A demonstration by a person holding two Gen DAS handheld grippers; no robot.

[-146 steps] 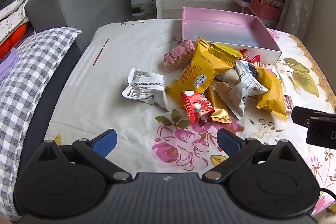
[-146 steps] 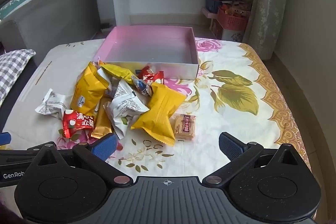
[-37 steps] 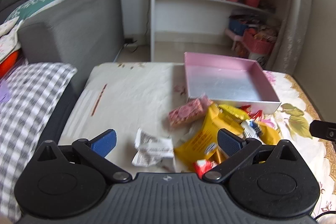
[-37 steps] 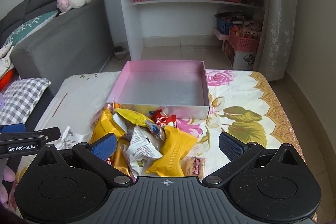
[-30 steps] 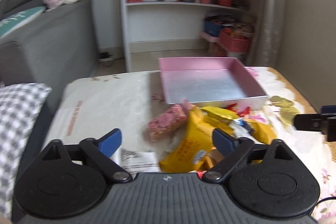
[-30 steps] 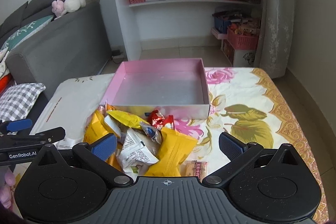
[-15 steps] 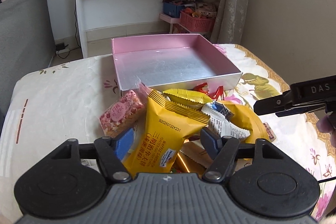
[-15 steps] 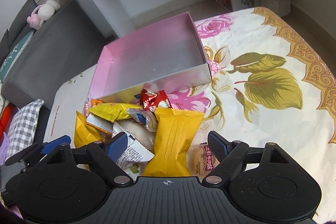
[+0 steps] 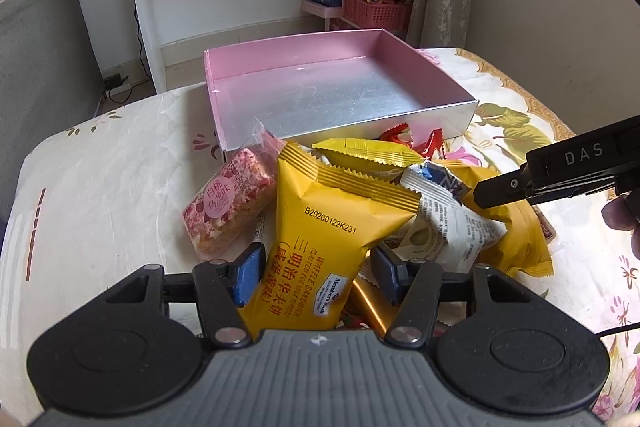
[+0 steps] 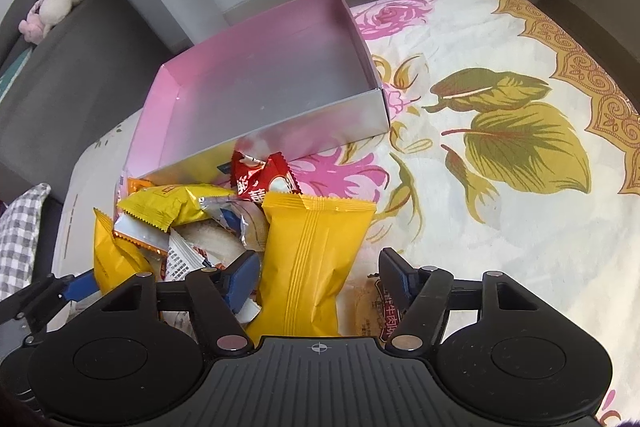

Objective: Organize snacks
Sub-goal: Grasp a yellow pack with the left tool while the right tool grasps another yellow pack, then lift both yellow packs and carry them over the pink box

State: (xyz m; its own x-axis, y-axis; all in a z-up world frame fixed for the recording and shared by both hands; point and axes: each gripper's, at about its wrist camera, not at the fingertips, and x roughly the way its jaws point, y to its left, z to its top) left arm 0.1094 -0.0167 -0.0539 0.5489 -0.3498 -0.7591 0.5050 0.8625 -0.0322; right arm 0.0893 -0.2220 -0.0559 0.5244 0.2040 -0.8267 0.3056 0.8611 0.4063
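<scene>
My left tool (image 9: 316, 273) is held low and level over the near edge of the snack pile, pointing toward the pink box (image 9: 440, 115). Its 2 blue fingers (image 9: 249, 273) sit either side of the lower part of the yellow waffle sandwich pack (image 9: 332, 231); the left one appears to touch the wrapper, but I cannot tell whether the right one does, so whether it is pinching I cannot say. The pack stands tilted between them, its crimped top toward the box. Just left of it lies the pink peach bar (image 9: 230, 205), and to the right the white printed packet (image 9: 448, 223).

My right tool (image 10: 318, 277) is tipped steeply downward over the other side of the pile, fingers spread with clear gaps. The plain yellow packet (image 10: 316, 259) lies lengthwise between them, nearer the left finger (image 10: 242, 279). A small biscuit pack (image 10: 374, 307) lies just beside the right finger. Beyond the yellow packet sit the red candy wrapper (image 10: 260, 179) and a smaller yellow pack (image 10: 176, 205), both against the box's near wall.

The pink box (image 10: 372, 67) rests on the floral-covered surface (image 10: 500, 187), beyond the pile from both tools. In the left view the right tool's black arm (image 9: 560, 171) reaches in over the pile.
</scene>
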